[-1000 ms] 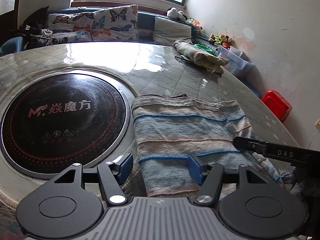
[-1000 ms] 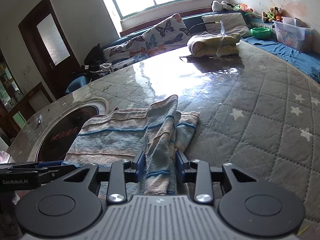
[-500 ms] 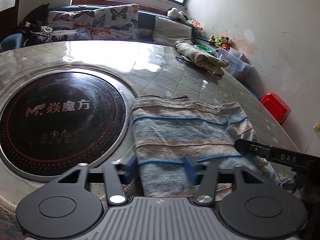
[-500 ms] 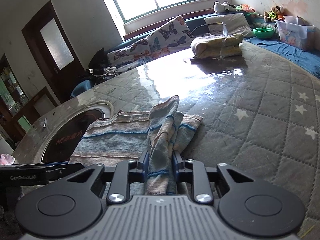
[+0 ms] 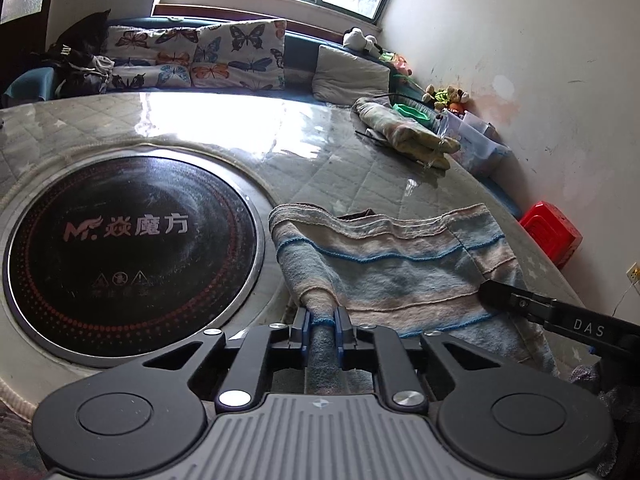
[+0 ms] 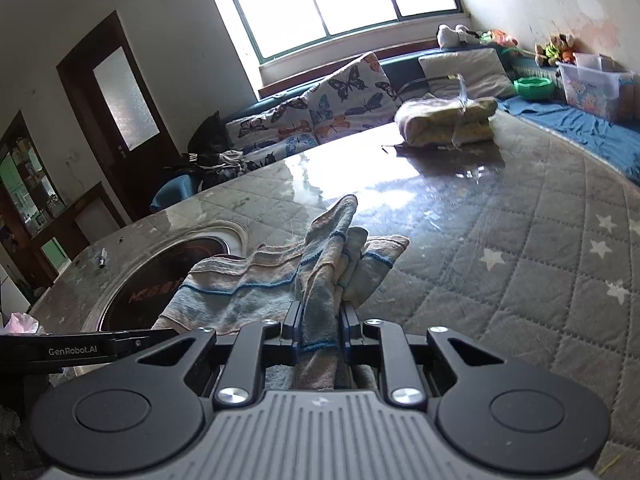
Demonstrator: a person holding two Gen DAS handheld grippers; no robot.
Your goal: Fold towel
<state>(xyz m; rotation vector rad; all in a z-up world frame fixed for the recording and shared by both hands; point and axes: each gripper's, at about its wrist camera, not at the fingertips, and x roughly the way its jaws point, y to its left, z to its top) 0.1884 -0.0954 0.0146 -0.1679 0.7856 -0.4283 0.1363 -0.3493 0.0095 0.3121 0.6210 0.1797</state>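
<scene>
On near table edge | left gripper and right gripper each pinch towel corners | lift together, evenly, carry far | back edge probably bunched

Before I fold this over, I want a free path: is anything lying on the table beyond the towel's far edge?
Nothing visible does. Both grippers, left and right, pinch the striped towel, and the quilted table past it is bare up to the folded cloth pile.
</scene>
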